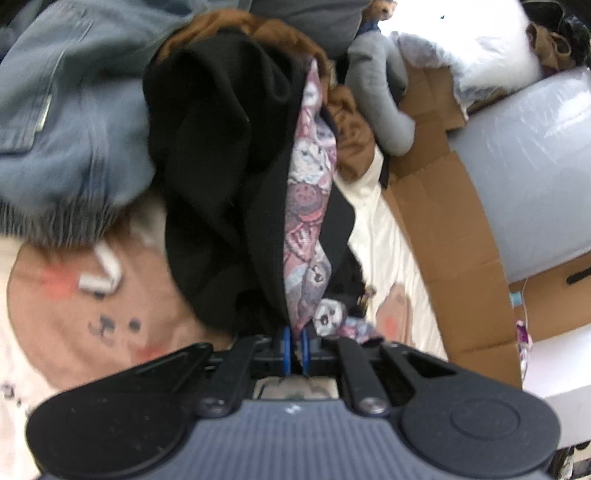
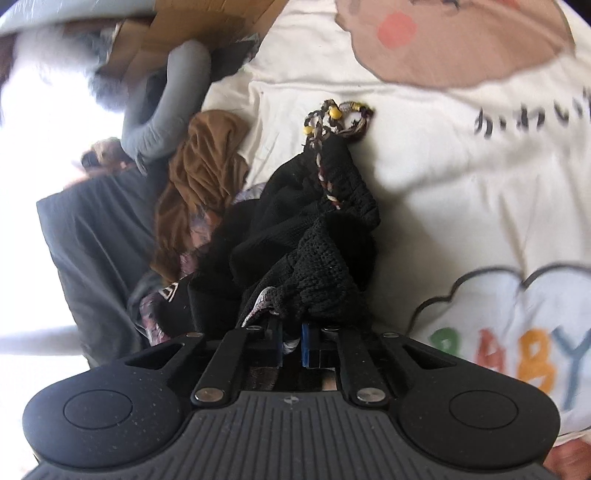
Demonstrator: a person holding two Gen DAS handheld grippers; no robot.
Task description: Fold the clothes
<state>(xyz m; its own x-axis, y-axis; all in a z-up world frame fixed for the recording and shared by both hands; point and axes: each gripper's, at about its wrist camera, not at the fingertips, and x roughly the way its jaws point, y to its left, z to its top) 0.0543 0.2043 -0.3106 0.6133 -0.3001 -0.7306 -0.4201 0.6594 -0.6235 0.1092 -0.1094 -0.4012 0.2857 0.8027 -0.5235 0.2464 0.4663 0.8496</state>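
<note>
One black garment (image 1: pixel 221 177) with patterned pink lining (image 1: pixel 310 206), two hand-held grippers. Left hand-held gripper (image 1: pixel 294 341) nearly closed, clenched on the garment's lined edge. Right hand-held gripper (image 2: pixel 291 338) nearly closed too, grasping black knit fabric (image 2: pixel 317 258) with a braided beaded cord (image 2: pixel 325 147) at 12 o'clock. Spread beneath: cream printed bedsheet (image 2: pixel 443 184). Denim jacket (image 1: pixel 66 110) at 10 o'clock, brown cloth (image 2: pixel 199 173) alongside, grey plush toy (image 1: pixel 384 96) and cardboard box (image 1: pixel 454 221) at 2 o'clock.

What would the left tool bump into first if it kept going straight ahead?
The black garment it is already pinching, with its patterned lining. The left tool is shut on that cloth, so nothing else comes first; the brown cloth seems further on.
</note>
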